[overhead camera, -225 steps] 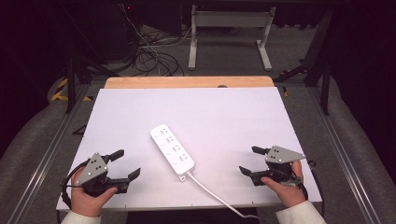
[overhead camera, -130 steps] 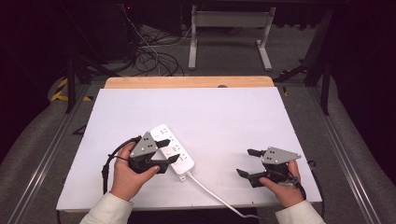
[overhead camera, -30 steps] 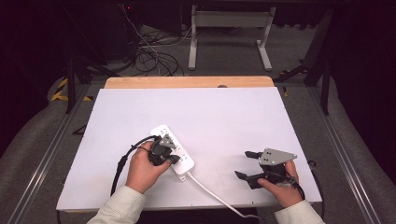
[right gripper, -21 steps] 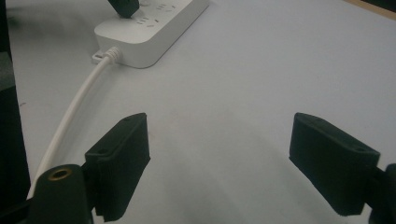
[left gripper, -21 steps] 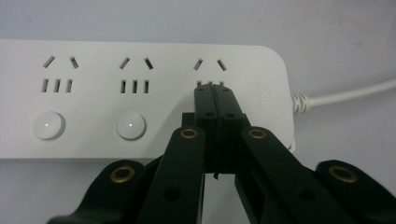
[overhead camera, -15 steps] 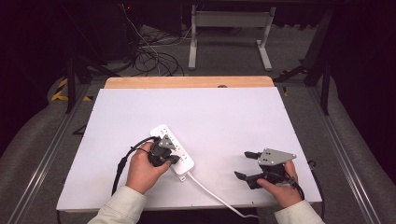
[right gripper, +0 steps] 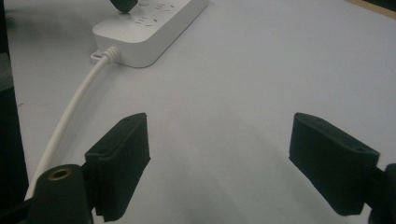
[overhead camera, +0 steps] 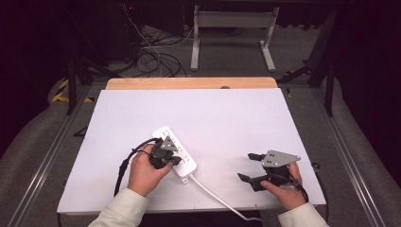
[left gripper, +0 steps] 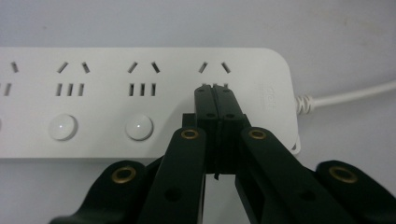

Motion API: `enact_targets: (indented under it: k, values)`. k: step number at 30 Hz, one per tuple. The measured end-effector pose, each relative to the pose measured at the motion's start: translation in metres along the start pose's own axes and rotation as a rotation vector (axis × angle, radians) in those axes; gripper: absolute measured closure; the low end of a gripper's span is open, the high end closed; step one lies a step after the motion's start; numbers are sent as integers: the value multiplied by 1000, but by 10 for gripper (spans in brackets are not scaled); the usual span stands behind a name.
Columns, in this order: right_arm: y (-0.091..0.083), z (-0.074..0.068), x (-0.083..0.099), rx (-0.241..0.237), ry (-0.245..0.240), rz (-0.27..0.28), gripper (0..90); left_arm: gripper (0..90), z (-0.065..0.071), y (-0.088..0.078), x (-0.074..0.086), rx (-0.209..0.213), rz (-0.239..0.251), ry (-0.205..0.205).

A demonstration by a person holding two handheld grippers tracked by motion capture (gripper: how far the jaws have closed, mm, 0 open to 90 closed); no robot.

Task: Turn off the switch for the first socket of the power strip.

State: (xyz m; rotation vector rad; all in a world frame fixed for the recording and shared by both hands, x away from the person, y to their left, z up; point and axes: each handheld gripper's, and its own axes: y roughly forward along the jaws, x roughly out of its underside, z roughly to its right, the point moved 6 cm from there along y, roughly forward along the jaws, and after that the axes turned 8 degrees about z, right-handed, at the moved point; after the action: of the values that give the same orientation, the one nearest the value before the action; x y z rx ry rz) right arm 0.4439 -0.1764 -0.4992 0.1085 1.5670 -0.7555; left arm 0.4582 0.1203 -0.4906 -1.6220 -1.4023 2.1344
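- The white power strip [left gripper: 140, 98] bears a faint embossed mark near its cord end, too pale and small to read.
- Nothing else in the three views carries legible text, numbers or signs.

left gripper [left gripper: 215, 100]: black jaws, brass rivets | right gripper [overhead camera: 251, 166]: grey 3-cornered plate | sleeves [overhead camera: 124, 210]: cream

A white table [overhead camera: 236, 118] is sitting in a dim room, its far edge showing a strip of pale wood [overhead camera: 189, 83]. Grey floor [overhead camera: 227, 52] is spreading beyond it, where black cables [overhead camera: 151, 56] are lying tangled (near a white metal stand [overhead camera: 234, 28]). Metal rails [overhead camera: 350, 156] are running along both sides.
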Motion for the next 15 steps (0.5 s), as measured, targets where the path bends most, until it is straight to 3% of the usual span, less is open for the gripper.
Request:
enact_targets:
  k: [3, 9, 15]
  values:
    - [1, 0, 0, -1, 1, 1, 204, 900, 2, -4, -5, 18, 26, -2]
    - [-1, 0, 0, 0, -2, 5, 204, 900, 1, -13, -8, 12, 41, -12]
    - [0, 0, 0, 1, -4, 2, 205, 900, 5, -27, -16, 15, 77, 5]
